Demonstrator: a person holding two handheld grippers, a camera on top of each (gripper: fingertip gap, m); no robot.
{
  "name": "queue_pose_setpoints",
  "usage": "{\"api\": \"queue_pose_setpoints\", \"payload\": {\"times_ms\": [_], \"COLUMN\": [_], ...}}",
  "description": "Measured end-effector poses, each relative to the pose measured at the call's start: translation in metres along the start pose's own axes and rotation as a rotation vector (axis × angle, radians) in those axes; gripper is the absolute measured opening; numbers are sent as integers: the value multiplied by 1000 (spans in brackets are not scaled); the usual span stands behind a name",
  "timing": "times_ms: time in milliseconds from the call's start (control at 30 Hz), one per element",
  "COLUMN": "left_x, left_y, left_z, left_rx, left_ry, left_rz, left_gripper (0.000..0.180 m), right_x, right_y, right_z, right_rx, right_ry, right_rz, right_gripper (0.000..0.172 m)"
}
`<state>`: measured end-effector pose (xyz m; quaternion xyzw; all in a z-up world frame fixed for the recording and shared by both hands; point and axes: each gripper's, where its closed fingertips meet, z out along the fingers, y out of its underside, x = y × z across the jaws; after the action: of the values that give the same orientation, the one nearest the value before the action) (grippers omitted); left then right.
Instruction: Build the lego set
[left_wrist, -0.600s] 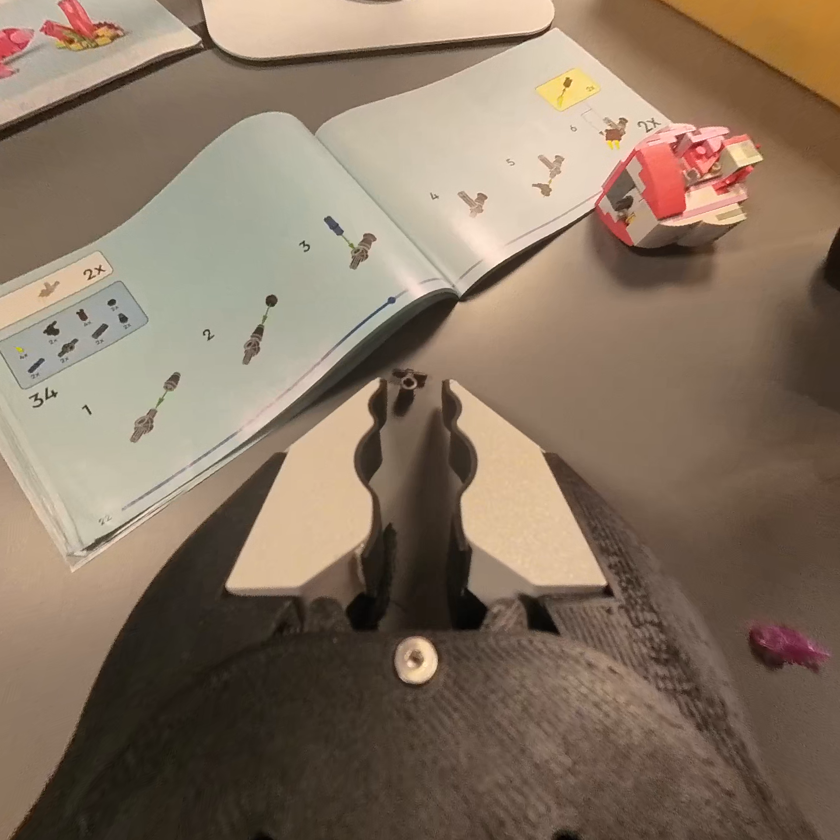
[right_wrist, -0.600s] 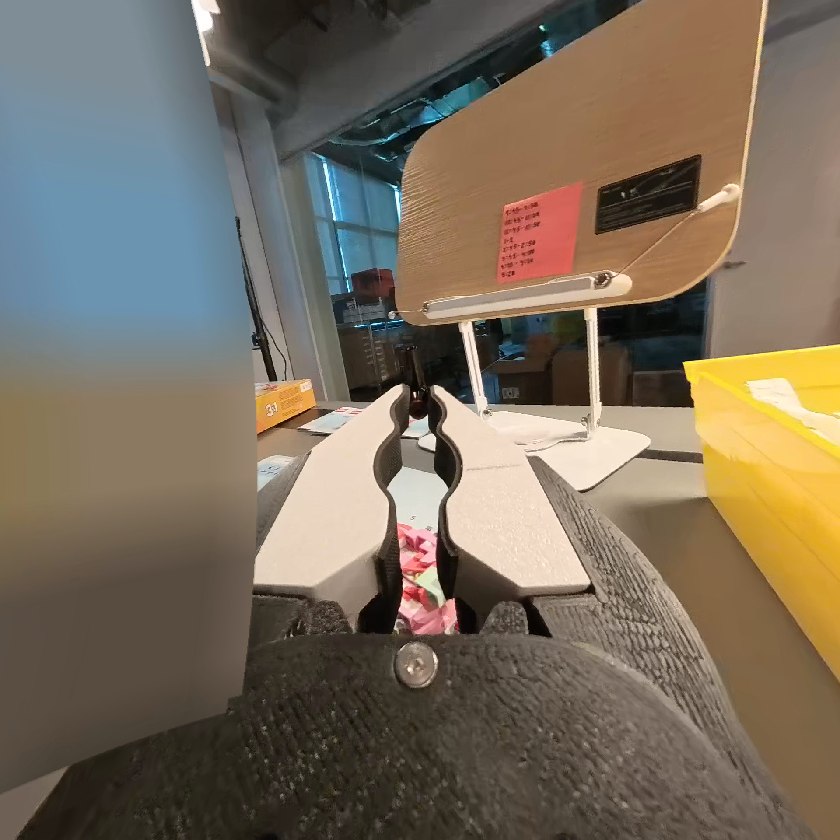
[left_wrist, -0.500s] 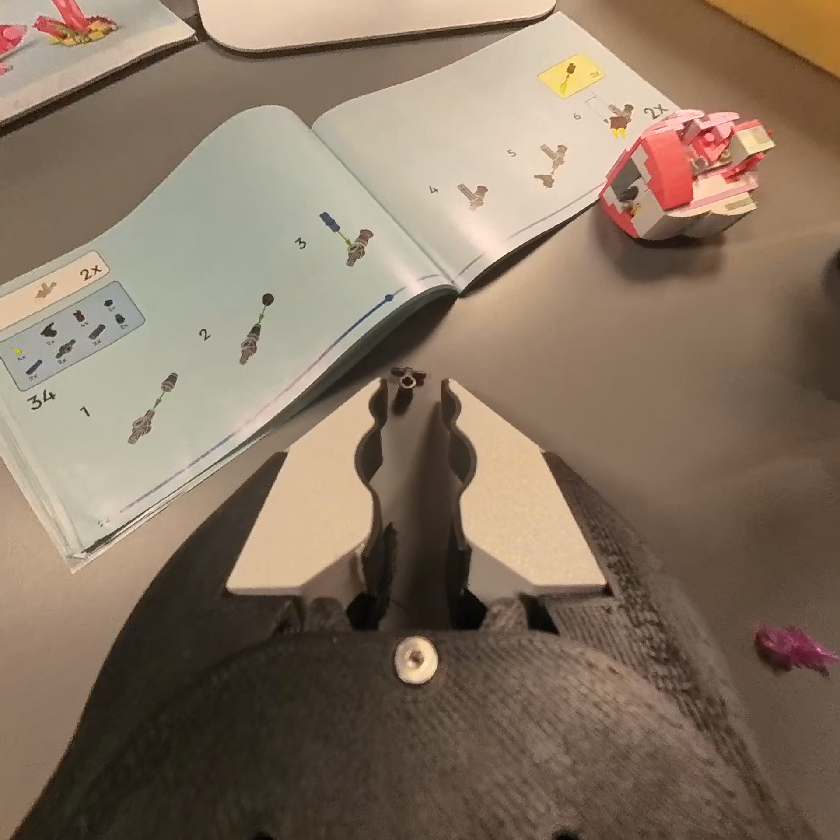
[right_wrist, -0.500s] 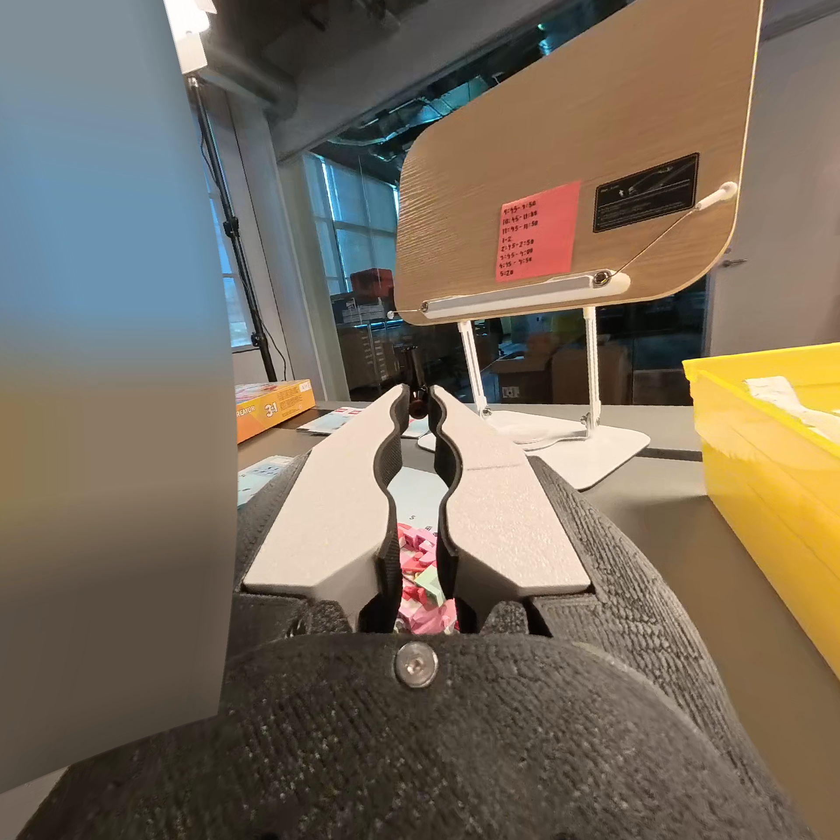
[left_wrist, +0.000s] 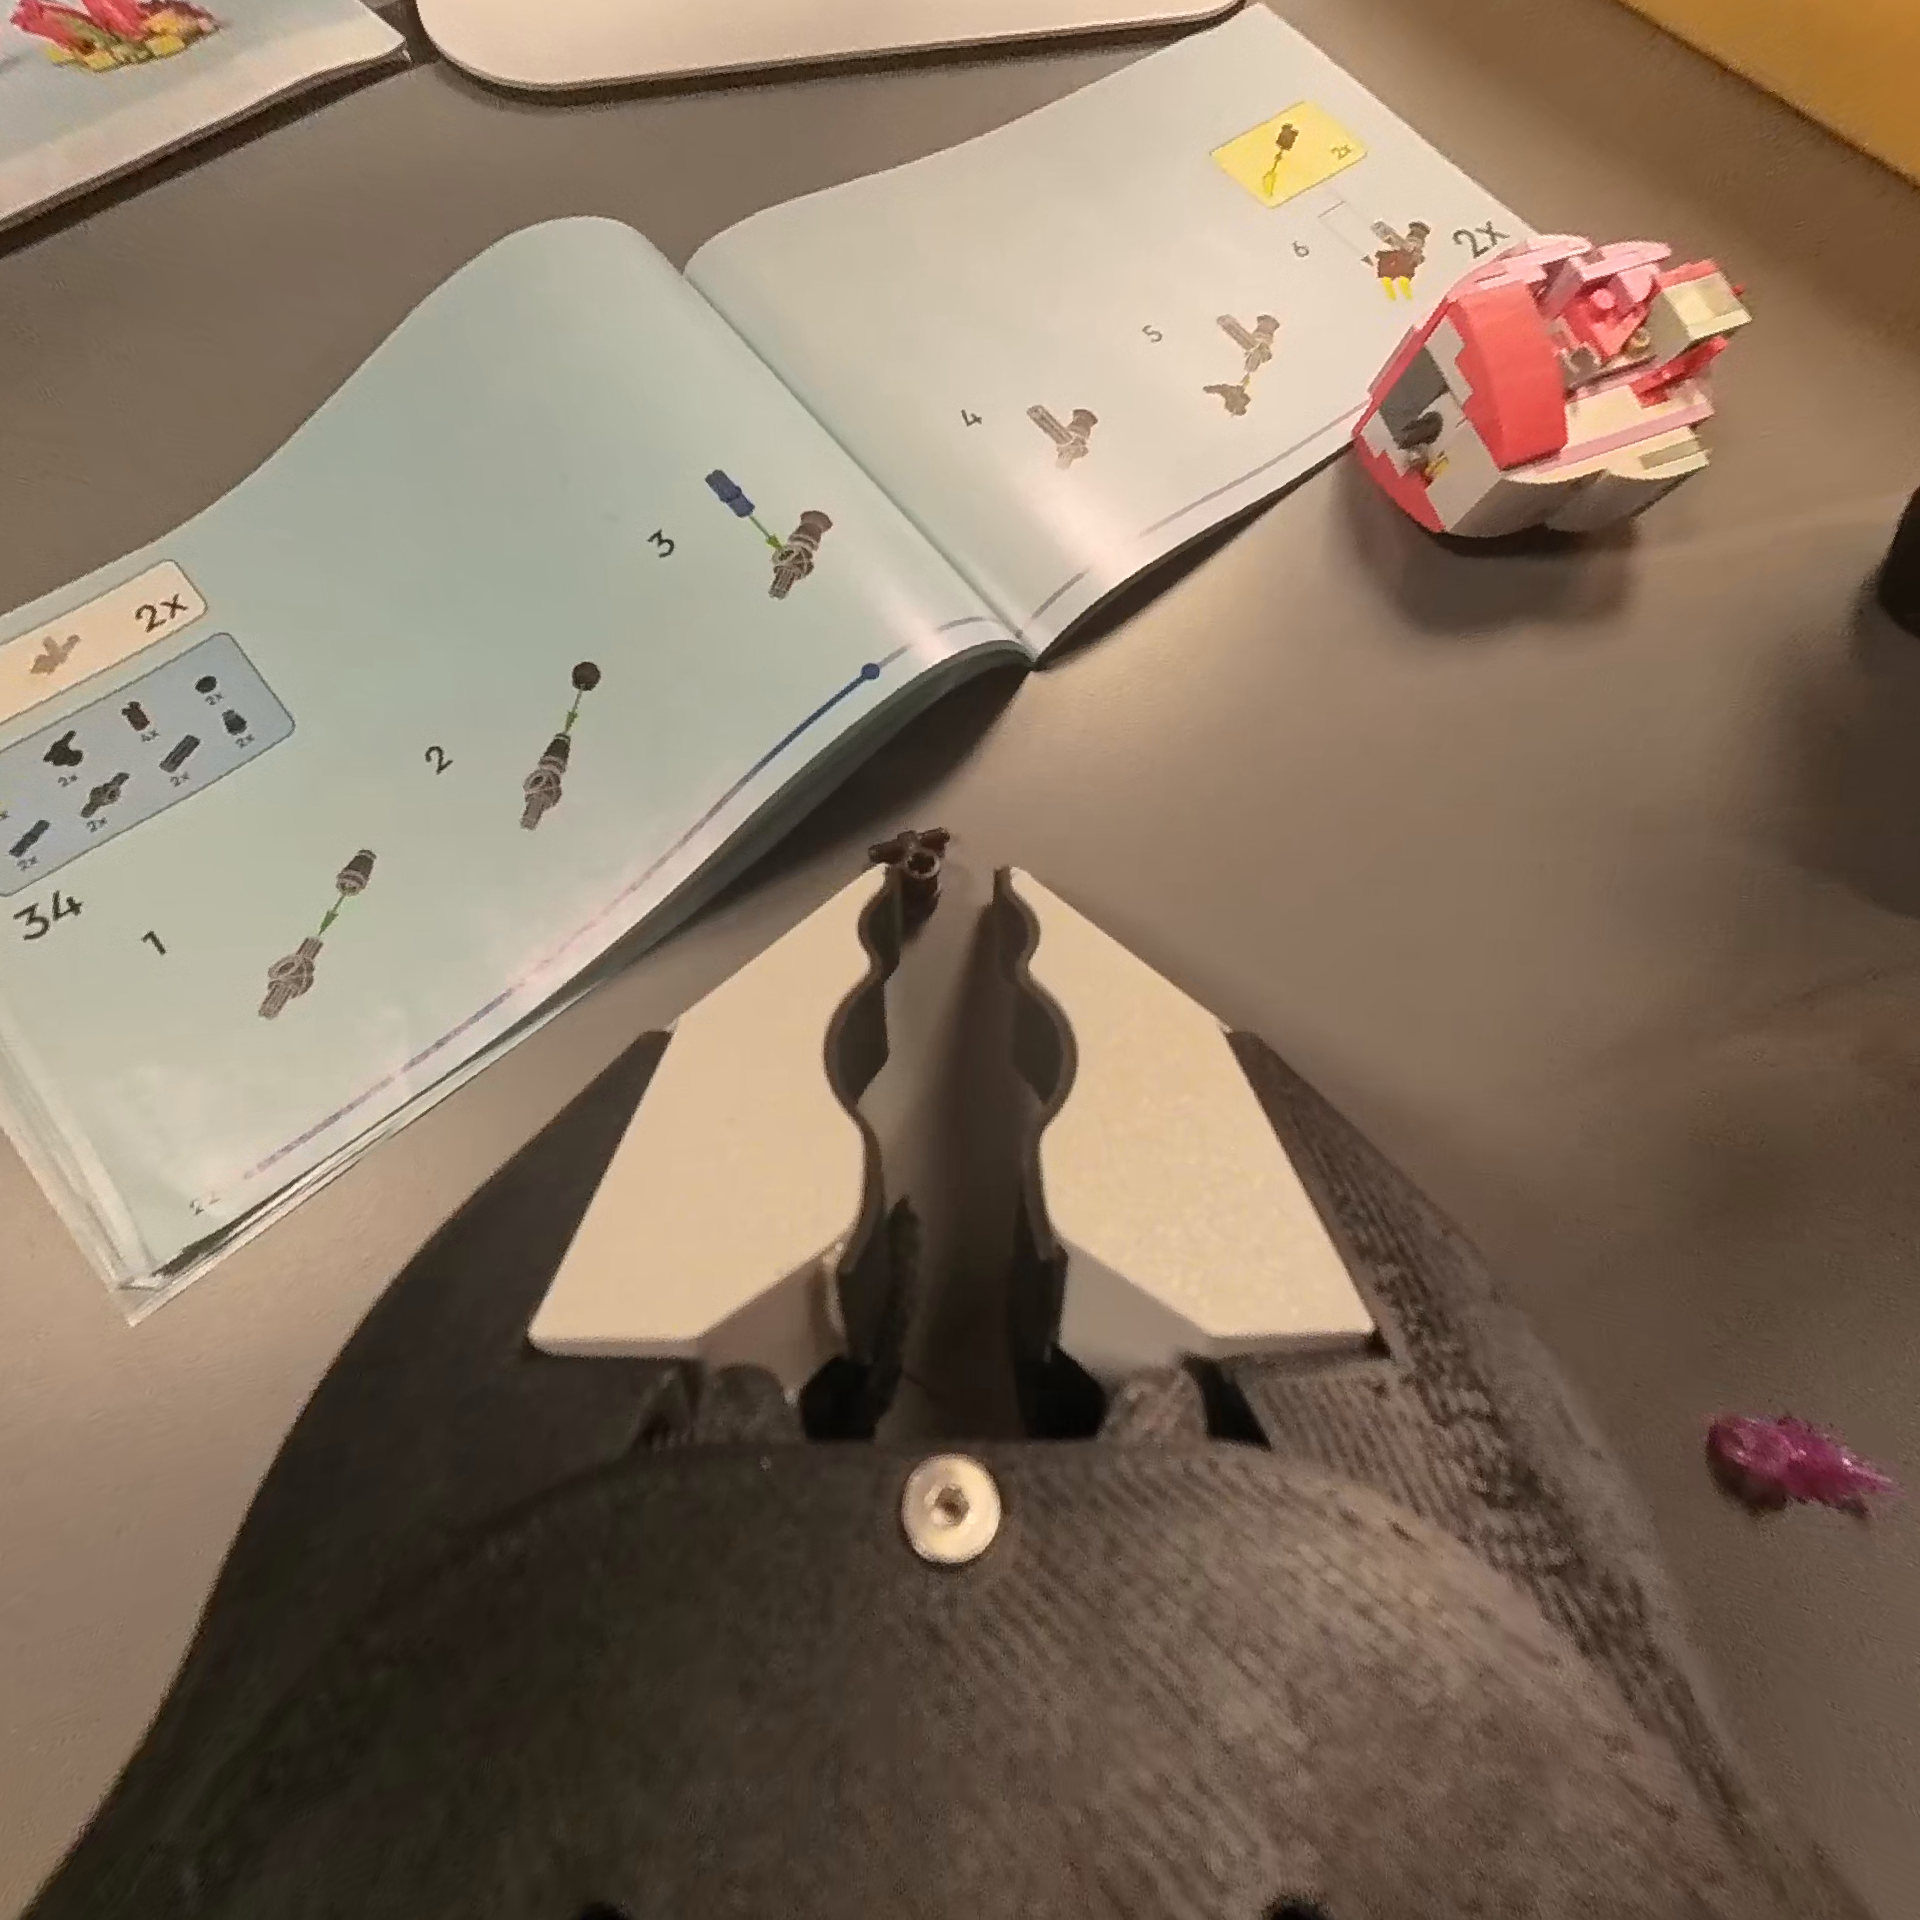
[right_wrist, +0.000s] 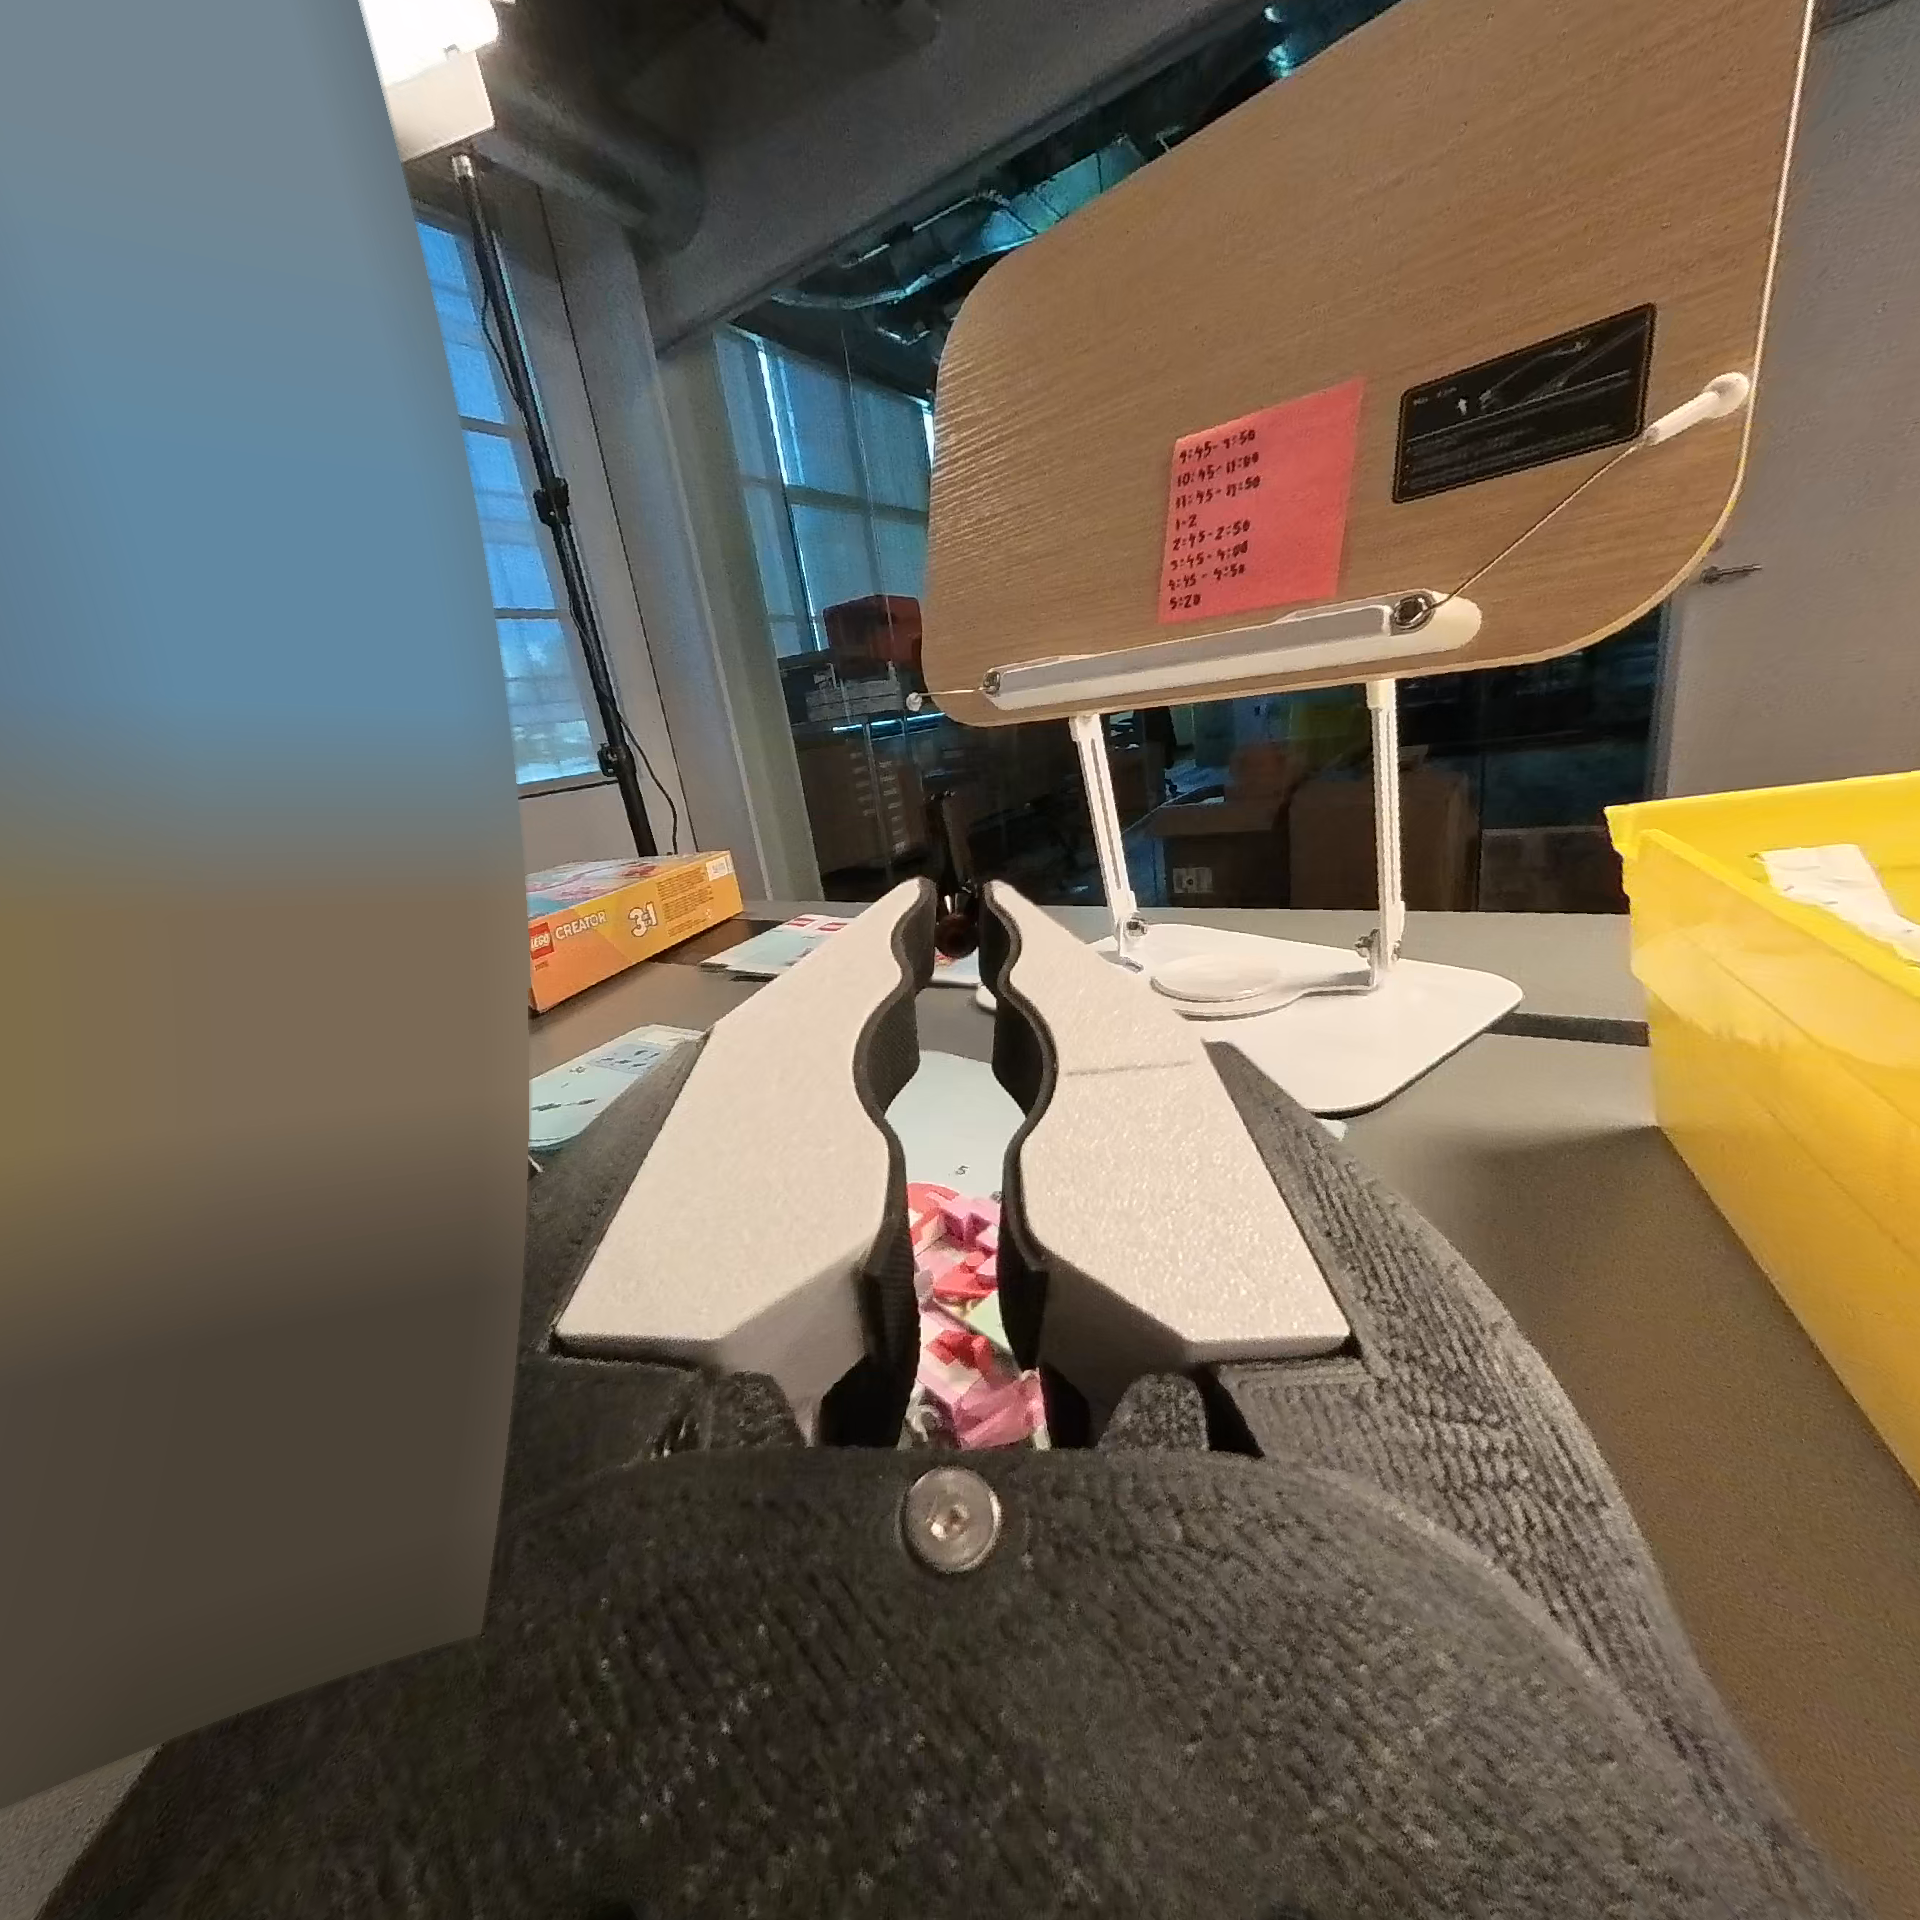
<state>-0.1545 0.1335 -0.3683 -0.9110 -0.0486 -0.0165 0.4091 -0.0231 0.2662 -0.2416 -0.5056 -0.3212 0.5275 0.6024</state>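
1. Left gripper (left_wrist: 943, 878) jaws are standing narrowly apart; a small dark brown cross-shaped brick piece (left_wrist: 911, 854) is sitting at the left fingertip (left_wrist: 878, 883), with clear gap to the right one, so nothing is being pinched.
2. Open instruction booklet (left_wrist: 499, 644) is lying just left of and beyond the tips; pink brick model (left_wrist: 1538, 405) far right.
3. Right gripper (right_wrist: 958, 914) jaws are nearly closed, pinching a small dark rounded piece (right_wrist: 951, 935) at the tips.
4. Book stand (right_wrist: 1299, 966) is standing beyond them, yellow bin (right_wrist: 1787, 1039) right.

Right tool (right_wrist: 958, 920) gripping small dark piece (right_wrist: 951, 930), book stand (right_wrist: 1351, 364) beyond
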Motion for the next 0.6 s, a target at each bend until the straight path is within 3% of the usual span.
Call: {"api": "queue_pose_setpoints", "payload": {"times_ms": [600], "left_x": [0], "left_y": [0], "left_z": [0], "left_rx": [2], "left_ry": [23], "left_rz": [-30], "left_gripper": [17], "right_x": [-4], "right_y": [3], "right_z": [2], "right_rx": [-16], "right_ry": [-27], "right_rz": [7], "right_gripper": [6]}}
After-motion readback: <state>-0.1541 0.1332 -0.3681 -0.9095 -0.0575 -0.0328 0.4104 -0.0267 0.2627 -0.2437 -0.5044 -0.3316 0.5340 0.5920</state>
